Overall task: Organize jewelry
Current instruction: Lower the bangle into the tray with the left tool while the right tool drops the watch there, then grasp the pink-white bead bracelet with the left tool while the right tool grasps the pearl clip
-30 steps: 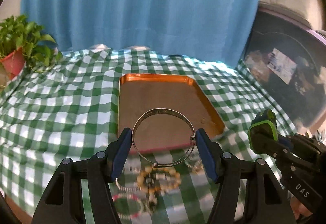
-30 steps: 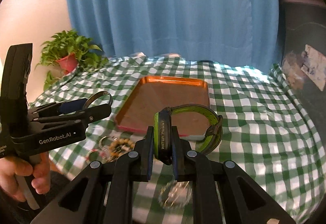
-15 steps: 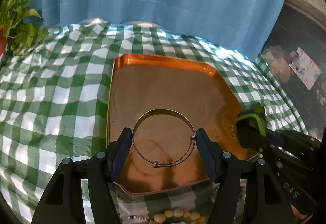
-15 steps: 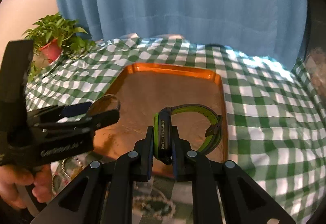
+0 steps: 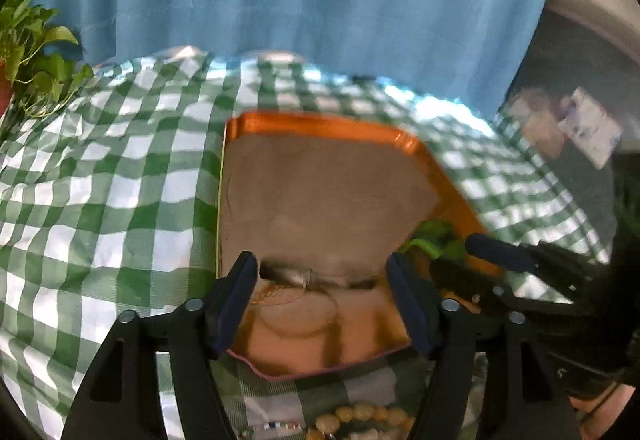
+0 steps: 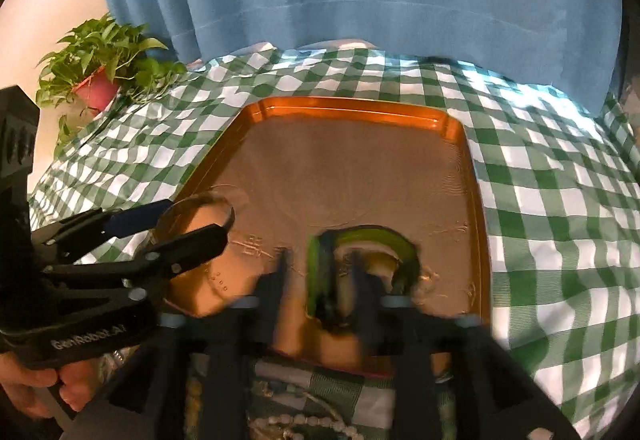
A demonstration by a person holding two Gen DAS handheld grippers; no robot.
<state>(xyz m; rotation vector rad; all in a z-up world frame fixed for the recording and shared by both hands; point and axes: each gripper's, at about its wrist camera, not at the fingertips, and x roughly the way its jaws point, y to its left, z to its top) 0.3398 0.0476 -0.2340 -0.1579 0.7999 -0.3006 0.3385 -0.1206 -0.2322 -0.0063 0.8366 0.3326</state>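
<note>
The silver bangle (image 5: pixel 308 276) lies blurred between the pads of my left gripper (image 5: pixel 320 296), low over the near end of the orange tray (image 5: pixel 320 123). Those jaws have just been opening and stand wider than the ring, no longer pressing it. The green watch (image 6: pixel 360 260) sits between the fingers of my right gripper (image 6: pixel 320 280), its strap curving off to the right onto the tray floor. These jaws have also just been opening, and there is clear space on both sides of the watch body. A beaded bracelet (image 5: pixel 360 416) lies behind my left fingers on the green checked tablecloth (image 6: pixel 560 199). A potted plant (image 6: pixel 100 71) stands far left.
</note>
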